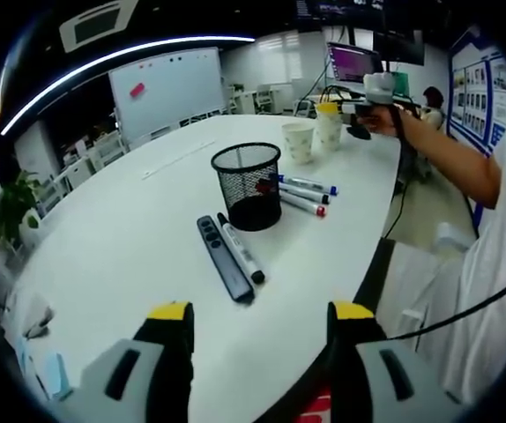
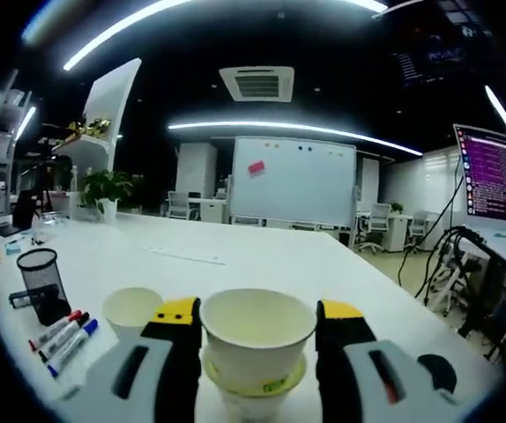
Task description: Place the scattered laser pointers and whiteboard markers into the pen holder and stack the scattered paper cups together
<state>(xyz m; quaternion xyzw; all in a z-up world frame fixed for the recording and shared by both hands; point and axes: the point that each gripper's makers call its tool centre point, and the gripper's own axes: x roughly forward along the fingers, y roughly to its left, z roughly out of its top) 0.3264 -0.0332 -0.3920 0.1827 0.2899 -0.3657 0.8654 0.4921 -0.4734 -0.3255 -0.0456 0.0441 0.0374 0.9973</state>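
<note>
A black mesh pen holder (image 1: 247, 185) stands mid-table. In front of it lie a dark laser pointer (image 1: 225, 258) and a white whiteboard marker (image 1: 241, 248); up to 3 more markers (image 1: 304, 194) lie to its right. My left gripper (image 1: 260, 313) hangs open above the table's near edge, holding nothing. Farther off, my right gripper (image 1: 368, 97), in a person's hand, is at the paper cups (image 1: 329, 123). In the right gripper view, my right gripper (image 2: 257, 313) is shut on a paper cup (image 2: 257, 330) nested in a lower cup (image 2: 253, 386). A single cup (image 2: 132, 308) stands to its left.
The white table (image 1: 130, 229) curves away, its edge on the right. A monitor (image 2: 500, 189) with cables (image 2: 442, 264) sits at the table's far end. A whiteboard (image 2: 293, 181), a plant (image 2: 105, 189) and office chairs stand beyond. The person's arm (image 1: 451, 159) reaches over the right side.
</note>
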